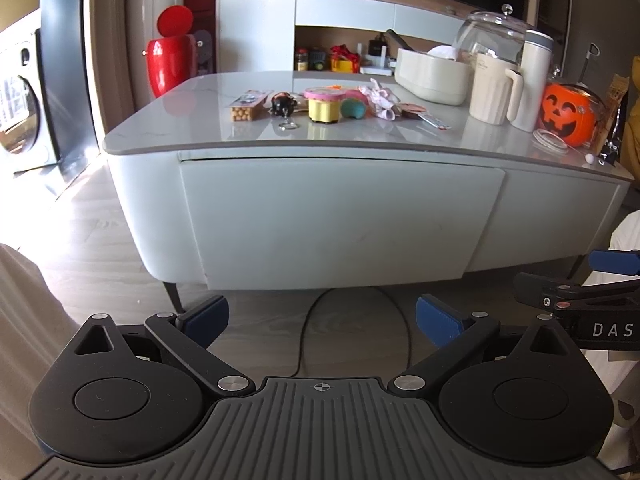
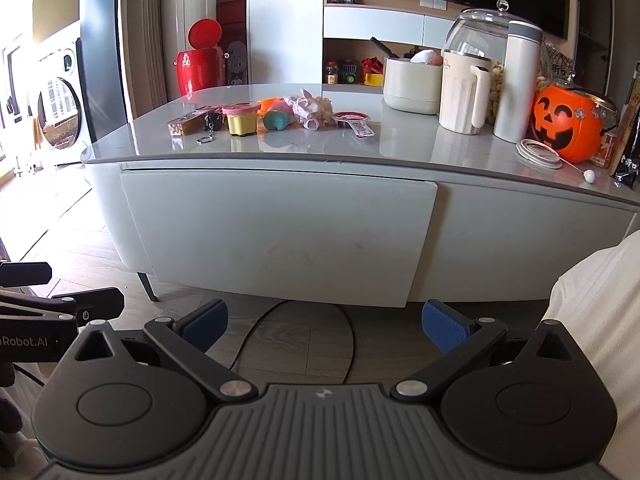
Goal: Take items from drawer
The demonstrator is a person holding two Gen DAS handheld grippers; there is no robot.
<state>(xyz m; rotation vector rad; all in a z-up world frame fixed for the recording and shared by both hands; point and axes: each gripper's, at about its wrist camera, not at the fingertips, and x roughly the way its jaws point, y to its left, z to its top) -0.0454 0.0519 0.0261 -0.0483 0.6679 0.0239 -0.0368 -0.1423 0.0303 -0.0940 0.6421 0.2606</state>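
A pale grey drawer front [image 1: 336, 220] [image 2: 280, 236] sits flush and closed in the side of a low table [image 1: 208, 136] [image 2: 120, 148]. On the tabletop lie small items: a snack box [image 1: 247, 106] [image 2: 188, 122], a black keychain [image 1: 285, 107] [image 2: 211, 123], a yellow and pink cup [image 1: 324, 105] [image 2: 241, 118], a teal toy [image 1: 353, 110] [image 2: 276, 120] and pink cloth [image 1: 380, 98] [image 2: 310, 109]. My left gripper [image 1: 322, 322] and right gripper [image 2: 324, 326] hang open and empty low in front of the drawer, well short of it.
A white jug [image 1: 494, 90] [image 2: 464, 92], a tall flask [image 1: 534, 80] [image 2: 518, 80], a glass jar [image 2: 478, 32], a cream pot [image 1: 434, 76] and an orange pumpkin bucket [image 1: 568, 114] [image 2: 568, 124] crowd the table's right. A black cable [image 1: 352, 328] [image 2: 300, 340] loops on the floor. A red bin [image 1: 170, 56] stands behind.
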